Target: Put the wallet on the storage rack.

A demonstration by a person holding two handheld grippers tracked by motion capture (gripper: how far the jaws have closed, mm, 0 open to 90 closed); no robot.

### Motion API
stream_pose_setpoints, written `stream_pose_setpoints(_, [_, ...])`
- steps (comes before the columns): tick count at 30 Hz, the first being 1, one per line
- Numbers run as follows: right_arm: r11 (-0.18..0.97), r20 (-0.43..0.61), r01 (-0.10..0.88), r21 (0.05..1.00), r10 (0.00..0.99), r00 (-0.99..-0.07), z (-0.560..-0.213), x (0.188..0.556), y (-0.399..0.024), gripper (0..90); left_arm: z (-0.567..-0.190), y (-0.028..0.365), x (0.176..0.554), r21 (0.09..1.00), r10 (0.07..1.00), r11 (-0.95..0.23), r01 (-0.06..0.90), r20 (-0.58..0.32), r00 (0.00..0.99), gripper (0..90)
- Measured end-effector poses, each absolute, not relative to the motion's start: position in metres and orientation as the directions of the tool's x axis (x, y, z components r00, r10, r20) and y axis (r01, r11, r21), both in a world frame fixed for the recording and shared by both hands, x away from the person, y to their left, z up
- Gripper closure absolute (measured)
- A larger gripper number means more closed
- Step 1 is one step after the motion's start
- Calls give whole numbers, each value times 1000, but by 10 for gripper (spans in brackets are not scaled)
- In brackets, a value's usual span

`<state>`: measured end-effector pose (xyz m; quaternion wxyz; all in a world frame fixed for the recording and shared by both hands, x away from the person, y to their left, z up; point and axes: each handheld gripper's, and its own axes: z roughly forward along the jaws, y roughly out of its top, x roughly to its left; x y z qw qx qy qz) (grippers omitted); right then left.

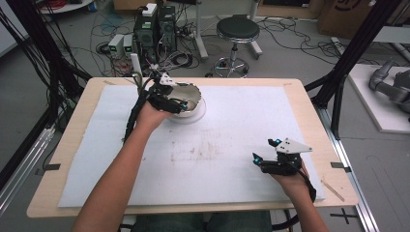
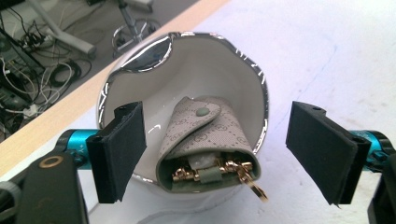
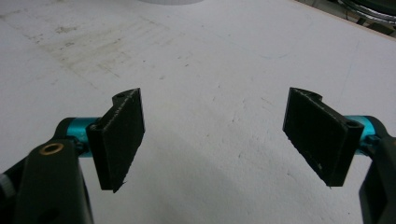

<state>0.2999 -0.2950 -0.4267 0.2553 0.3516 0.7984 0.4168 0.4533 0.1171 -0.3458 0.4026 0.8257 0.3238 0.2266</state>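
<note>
Wood-edged surface (image 1: pixel 72 159) covered by a stained white mat (image 1: pixel 241 125). Grey floor (image 1: pixel 290 53) beyond, strewn with tangled black cables (image 1: pixel 183 58). Round black stool (image 1: pixel 237 29) on a chrome base behind the far edge, computer towers (image 1: pixel 154 29) to its left. Black frame struts (image 1: pixel 358 43) at right, cardboard boxes (image 1: pixel 338 17) at top right.

Round stool and tangled cables beyond the table

A black-seated stool (image 1: pixel 237 29) stands on the grey floor past the table's (image 1: pixel 309 104) far edge; computer boxes (image 1: pixel 154 26) and loose cables (image 1: pixel 109 29) sit to its left, cardboard boxes (image 1: pixel 345 14) at the right.
</note>
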Motion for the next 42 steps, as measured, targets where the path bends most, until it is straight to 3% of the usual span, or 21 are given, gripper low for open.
stream_pose_setpoints(24, [391,-101,347,853,775,-624,-426,312,-289,212,-366,167,371,878,673,-408,250,104,732,190])
stream_pose_setpoints(42, [359,-76,356,863,788,-611,-425,315,-290,211,-402,198,333,925,683,-286,249,15,730,189])
